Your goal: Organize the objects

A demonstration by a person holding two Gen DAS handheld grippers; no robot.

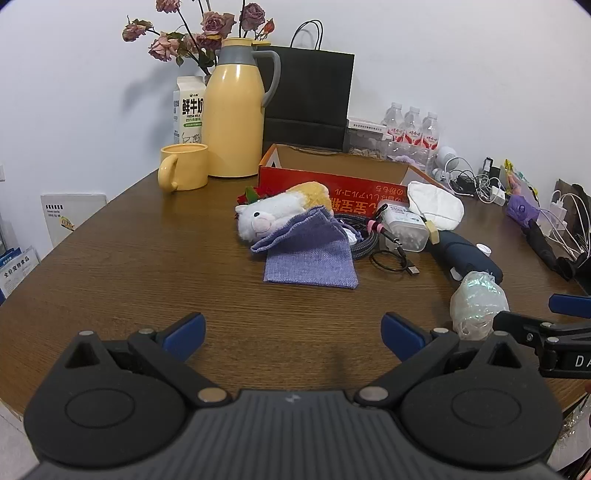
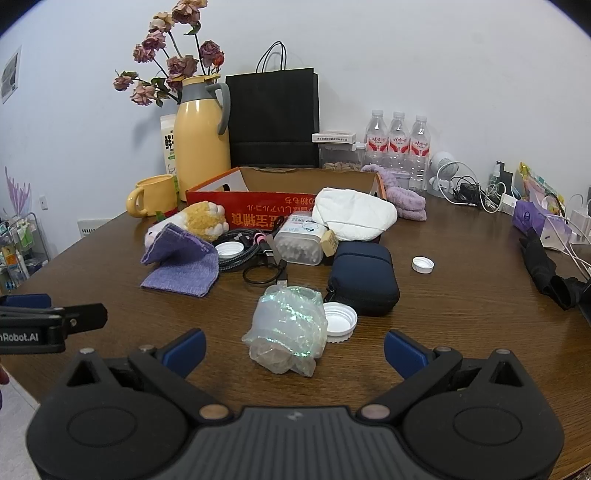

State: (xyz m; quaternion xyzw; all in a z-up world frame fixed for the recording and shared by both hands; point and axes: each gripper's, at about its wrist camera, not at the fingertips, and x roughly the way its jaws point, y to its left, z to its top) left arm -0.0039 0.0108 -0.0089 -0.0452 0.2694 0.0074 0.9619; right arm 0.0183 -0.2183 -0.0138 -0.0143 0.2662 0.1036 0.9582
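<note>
Left gripper [image 1: 293, 334] jaws spread wide, gripping nothing, over bare wooden table [image 1: 129, 266]
Right gripper [image 2: 294, 350] jaws likewise spread, empty; crumpled iridescent plastic wrap [image 2: 286, 328] just ahead between the fingertips, not touching either
White bottle cap [image 2: 340, 322] touching the wrap at its 3 o'clock; second white cap [image 2: 422, 264] well apart at 2 o'clock
Navy zip pouch [image 2: 364, 275] at 1 o'clock of the wrap, near it
Black USB cable loop [image 2: 264, 273] at 12 o'clock of the wrap
Purple knit cloth [image 1: 308, 254] at 12 o'clock in left view, draped partly over white-and-yellow plush toy [image 1: 280, 206]
Clear cotton-swab box [image 2: 299, 240] with small label print, too small to read; white folded cloth [image 2: 354, 214] behind it at 1 o'clock
Open orange-red cardboard box [image 1: 332, 188] behind the pile, front face printed with upside-down yellow Chinese text
Milk carton [image 1: 188, 110] at 11 o'clock reads "鲜牛奶" and "FRESH MILK"
Yellow thermos jug [image 1: 234, 107] beside the carton, yellow mug [image 1: 184, 166] in front of it, dried roses [image 1: 199, 33] behind
Black paper bag [image 1: 308, 96] upright at the wall
Three water bottles [image 2: 397, 142] with red labels, text unreadable
"nRobot.AI" printed on the left gripper's side in right view; "DA" visible on the right gripper's side in left view
Chargers and white cables [image 1: 476, 181] at 2 o'clock
</note>
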